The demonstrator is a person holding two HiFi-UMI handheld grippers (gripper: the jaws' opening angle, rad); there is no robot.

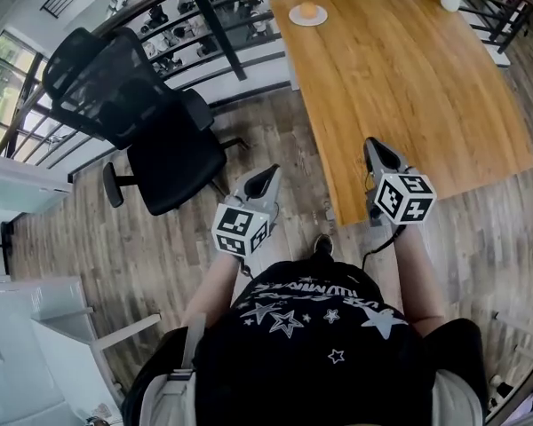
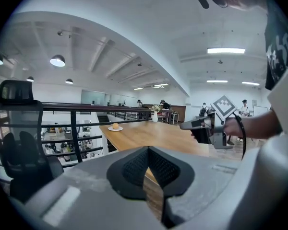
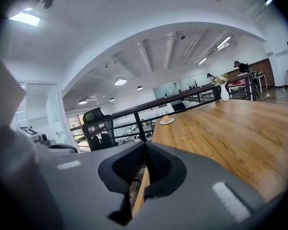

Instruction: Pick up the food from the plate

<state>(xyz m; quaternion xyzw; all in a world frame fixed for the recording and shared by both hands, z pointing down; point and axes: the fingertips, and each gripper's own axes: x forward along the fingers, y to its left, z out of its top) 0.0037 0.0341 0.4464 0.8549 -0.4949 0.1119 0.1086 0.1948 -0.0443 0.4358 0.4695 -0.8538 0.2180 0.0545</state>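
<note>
Wooden table (image 1: 409, 87) fills the head view's upper right, black office chair (image 1: 151, 122) upper left. My left gripper (image 1: 268, 176) and right gripper (image 1: 375, 146) sit mid-frame by the table's near edge, jaws pressed together on nothing. White plate (image 1: 321, 18) with the round orange food (image 1: 308, 10) on it sits top centre, table's far corner, well apart from both.

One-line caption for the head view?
Left gripper and right gripper, shut and empty, near the wooden table; food on plate at far corner.
</note>
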